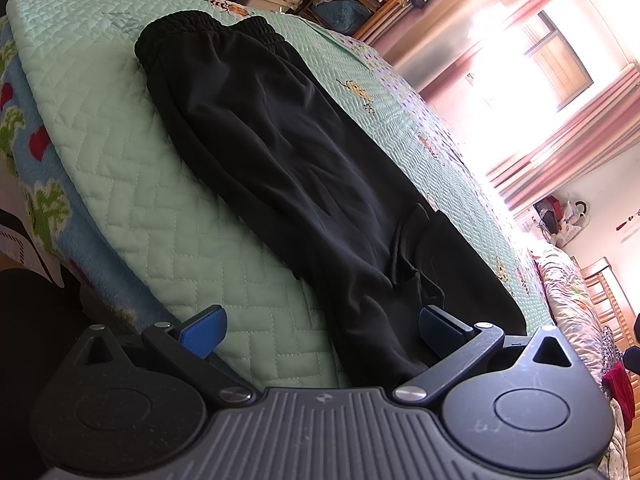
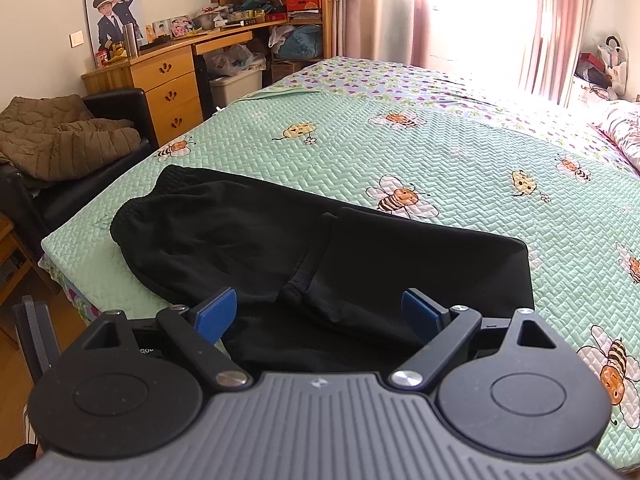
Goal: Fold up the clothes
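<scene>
Black trousers [image 1: 280,152] lie flat on the green quilted bedspread [image 1: 120,168], elastic waistband at the far end. In the right wrist view the trousers [image 2: 240,248] are folded over themselves, with the upper layer ending in a straight edge at the right. My left gripper [image 1: 322,330] stands open over the near end of the trousers, its right blue pad above the black cloth and its left pad above the quilt. My right gripper [image 2: 318,314] is open too, both blue pads hovering just above the near black fabric. Nothing is pinched by either.
The bee-print bedspread [image 2: 440,152] stretches far to the right toward a pillow [image 2: 624,132]. A black armchair with a brown jacket [image 2: 60,136] stands left of the bed beside a wooden desk [image 2: 168,88] and shelves. Bright curtained windows [image 2: 480,12] lie beyond.
</scene>
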`<state>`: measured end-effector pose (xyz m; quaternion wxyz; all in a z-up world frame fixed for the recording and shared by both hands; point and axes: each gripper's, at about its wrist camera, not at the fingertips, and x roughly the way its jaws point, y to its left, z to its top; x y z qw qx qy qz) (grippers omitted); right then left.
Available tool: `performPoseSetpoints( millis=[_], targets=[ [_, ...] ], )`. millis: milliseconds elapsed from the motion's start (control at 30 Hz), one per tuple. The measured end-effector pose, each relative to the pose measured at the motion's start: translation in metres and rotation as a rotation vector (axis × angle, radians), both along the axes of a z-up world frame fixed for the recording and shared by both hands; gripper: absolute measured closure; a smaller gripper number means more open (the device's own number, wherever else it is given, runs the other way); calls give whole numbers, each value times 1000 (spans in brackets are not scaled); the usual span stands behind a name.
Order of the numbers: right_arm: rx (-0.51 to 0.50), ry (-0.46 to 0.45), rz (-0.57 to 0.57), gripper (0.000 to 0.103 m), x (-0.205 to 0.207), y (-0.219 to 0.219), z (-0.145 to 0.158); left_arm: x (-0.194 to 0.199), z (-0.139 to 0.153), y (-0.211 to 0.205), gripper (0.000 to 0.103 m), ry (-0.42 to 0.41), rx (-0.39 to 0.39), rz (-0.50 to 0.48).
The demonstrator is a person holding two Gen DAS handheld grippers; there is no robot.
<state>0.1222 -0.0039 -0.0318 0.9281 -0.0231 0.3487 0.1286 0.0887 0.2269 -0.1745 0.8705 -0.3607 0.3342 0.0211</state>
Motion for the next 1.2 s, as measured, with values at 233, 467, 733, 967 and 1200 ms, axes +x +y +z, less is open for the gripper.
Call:
performPoseSetpoints(
  millis=[233, 467, 733, 967, 1200],
  targets=[
    [-1, -2, 0, 13, 0, 1, 1, 0, 0, 0, 1, 0, -1, 0],
    [1, -2, -2, 13, -1, 1, 2, -1, 0, 0, 1, 0, -3, 0],
    [3, 0, -4, 13, -2, 0, 2, -1, 0, 0, 1, -1, -4, 1],
    [2, 1, -4, 13, 0, -2, 1, -1, 1, 0, 1, -1, -5, 1],
    [9, 13, -10, 13, 4, -5, -2, -1, 0, -1, 1, 2, -4, 2]
  ],
)
